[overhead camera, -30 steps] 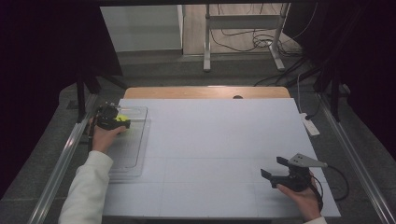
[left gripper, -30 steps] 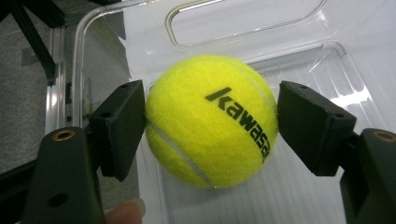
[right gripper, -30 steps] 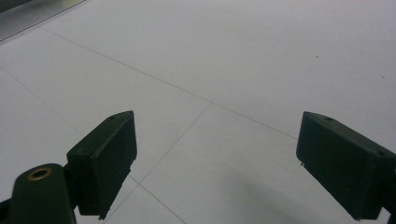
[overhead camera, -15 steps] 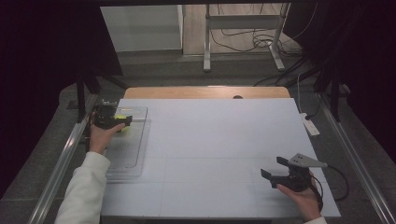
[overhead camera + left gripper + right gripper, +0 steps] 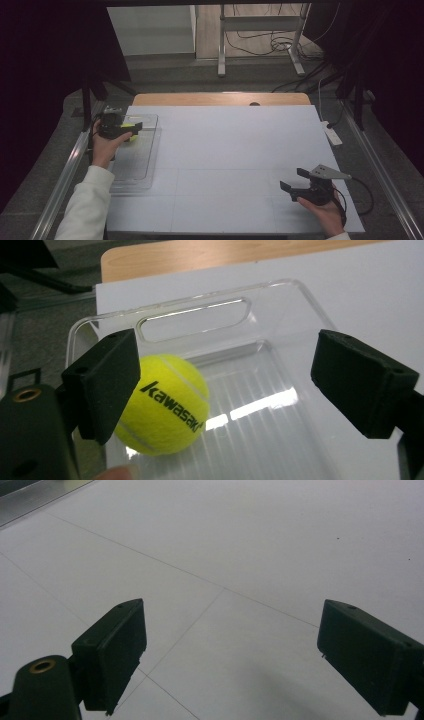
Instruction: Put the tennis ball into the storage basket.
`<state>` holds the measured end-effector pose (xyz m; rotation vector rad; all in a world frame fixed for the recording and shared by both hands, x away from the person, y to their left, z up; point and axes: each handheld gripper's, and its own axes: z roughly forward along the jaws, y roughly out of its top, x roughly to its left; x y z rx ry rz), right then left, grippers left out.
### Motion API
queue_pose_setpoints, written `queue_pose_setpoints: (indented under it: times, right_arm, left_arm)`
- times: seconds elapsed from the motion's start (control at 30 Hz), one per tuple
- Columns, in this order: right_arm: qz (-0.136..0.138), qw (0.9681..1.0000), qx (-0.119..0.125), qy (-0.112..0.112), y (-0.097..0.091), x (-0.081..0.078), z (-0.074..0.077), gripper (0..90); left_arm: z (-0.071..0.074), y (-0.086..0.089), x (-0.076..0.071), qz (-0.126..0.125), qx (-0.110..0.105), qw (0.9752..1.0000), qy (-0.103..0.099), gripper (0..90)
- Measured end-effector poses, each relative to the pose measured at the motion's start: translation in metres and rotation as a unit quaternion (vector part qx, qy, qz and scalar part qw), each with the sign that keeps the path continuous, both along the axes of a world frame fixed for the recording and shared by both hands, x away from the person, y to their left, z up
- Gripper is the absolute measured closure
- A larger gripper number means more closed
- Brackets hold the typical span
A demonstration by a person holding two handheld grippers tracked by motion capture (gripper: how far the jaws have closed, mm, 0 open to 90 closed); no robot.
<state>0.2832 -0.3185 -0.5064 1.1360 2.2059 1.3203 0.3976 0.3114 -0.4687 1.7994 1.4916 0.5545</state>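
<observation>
**Ball lies loose in the tray, both sets of fingers spread**

The white worktop [image 5: 225, 150] is bare across its wide middle, its far wooden edge free. A clear tray [image 5: 142, 170] sits at the left edge; the ball [image 5: 165, 405] rests in its far end near the handle slot. The left gripper [image 5: 225, 385] hovers over it, fingers just opened and clear of the ball. The right gripper [image 5: 295, 181] is well apart near the front right corner, fingers spread on nothing
</observation>
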Motion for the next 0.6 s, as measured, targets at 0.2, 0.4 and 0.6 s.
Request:
queue_pose_setpoints:
  times: [0.2, 0.4, 0.6]
  right_arm:
    - [-0.004, 1.0000, 0.004, -0.001, -0.004, -0.003, 0.000, 12.3]
    - [-0.005, 1.0000, 0.004, -0.002, -0.005, -0.005, 0.001, 12.3]
    - [-0.006, 1.0000, 0.001, -0.003, -0.003, -0.006, 0.002, 12.3]
  left_arm:
    - [0.005, -0.005, -0.006, -0.015, -0.009, 0.9998, -0.013, 13.5]
    - [0.010, -0.013, -0.018, -0.035, -0.017, 0.9988, -0.028, 13.8]
    - [0.016, -0.023, -0.034, -0.058, -0.019, 0.9971, -0.047, 13.9]
